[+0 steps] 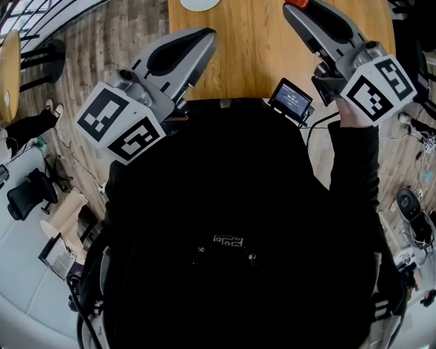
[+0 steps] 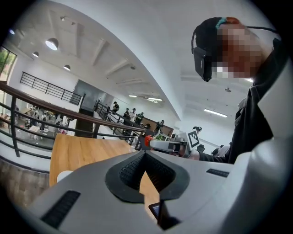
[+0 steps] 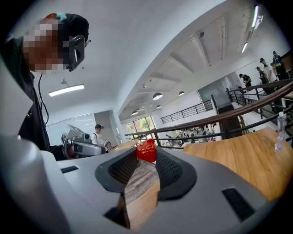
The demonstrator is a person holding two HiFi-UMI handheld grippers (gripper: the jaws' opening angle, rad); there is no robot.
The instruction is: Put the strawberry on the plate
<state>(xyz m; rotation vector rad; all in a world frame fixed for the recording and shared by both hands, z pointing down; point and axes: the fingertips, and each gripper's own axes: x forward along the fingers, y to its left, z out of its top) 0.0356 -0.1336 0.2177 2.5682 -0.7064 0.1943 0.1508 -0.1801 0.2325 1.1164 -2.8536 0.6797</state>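
My right gripper [image 3: 147, 153] is shut on a red strawberry [image 3: 147, 150], pinched between its jaw tips and held up in the air. In the head view that gripper [image 1: 296, 8] is at the upper right over the wooden table [image 1: 252, 48], with the strawberry [image 1: 297, 3] just showing at its tip. A white plate [image 1: 199, 3] lies at the table's far edge, also visible as a white plate [image 2: 63, 175] in the left gripper view. My left gripper [image 1: 206, 35] hovers at the table's near left corner, jaws shut on nothing. Its own view shows my left gripper [image 2: 145, 153] with tips together.
A small device with a lit screen [image 1: 291, 99] and a cable sits at the table's near edge, below my right gripper. A clear water bottle [image 3: 279, 133] stands on the table at far right. Railings and people fill the background. Wood floor surrounds the table.
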